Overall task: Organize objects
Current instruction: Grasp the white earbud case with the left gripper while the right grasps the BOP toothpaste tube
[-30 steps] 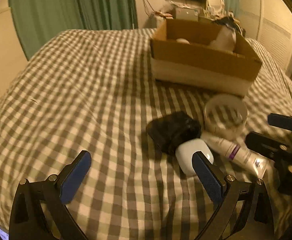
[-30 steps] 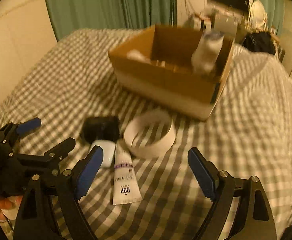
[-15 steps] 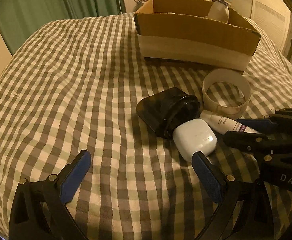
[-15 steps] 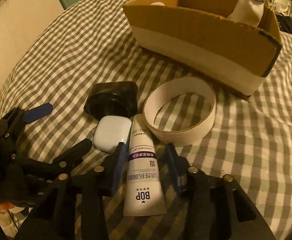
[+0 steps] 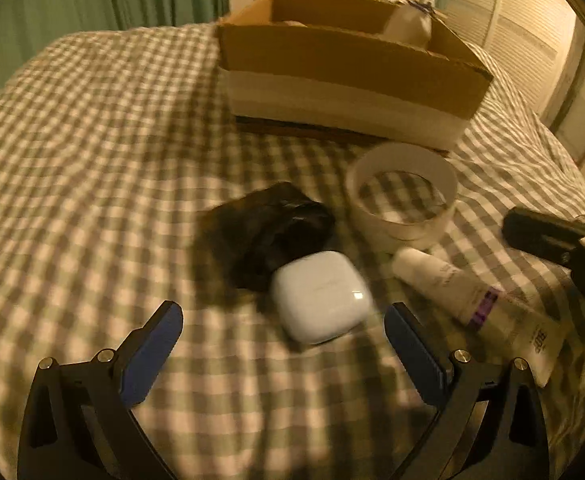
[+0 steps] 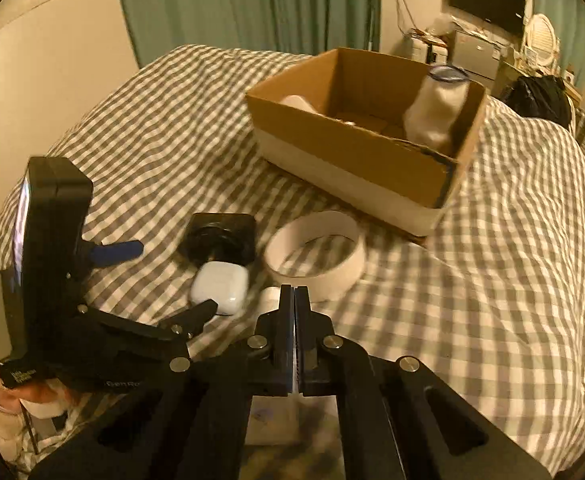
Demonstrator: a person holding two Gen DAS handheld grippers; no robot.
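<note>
Tube lies on checked bedspread near curtains.

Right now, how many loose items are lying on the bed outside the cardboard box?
4: a black case, a white earbud case against it, a white ring near the box, and a tube clamped in the right gripper. The grippers may hide others.

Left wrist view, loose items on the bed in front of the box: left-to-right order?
Crumpled black pouch → white rounded earbud case → white tape ring → white squeeze tube with purple band, its flat end toward the right gripper.
</note>
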